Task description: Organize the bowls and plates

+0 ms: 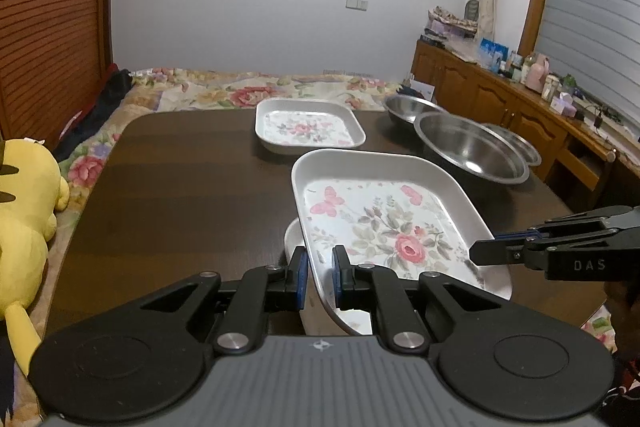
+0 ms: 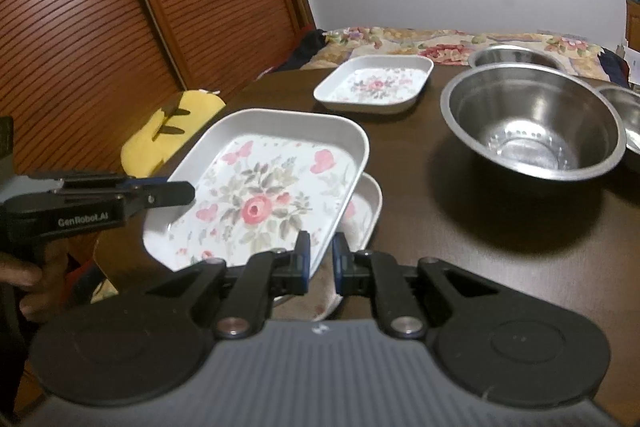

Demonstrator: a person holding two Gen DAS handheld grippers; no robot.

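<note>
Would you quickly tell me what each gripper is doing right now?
Left gripper: shut on the rim of the raised floral plate.
Right gripper: shut on the opposite rim of the same plate.

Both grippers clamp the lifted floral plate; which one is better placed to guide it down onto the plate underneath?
Probably left gripper: the white floral square plate underneath plate peeks out beside its fingers. Right gripper clamps the opposite rim.
</note>
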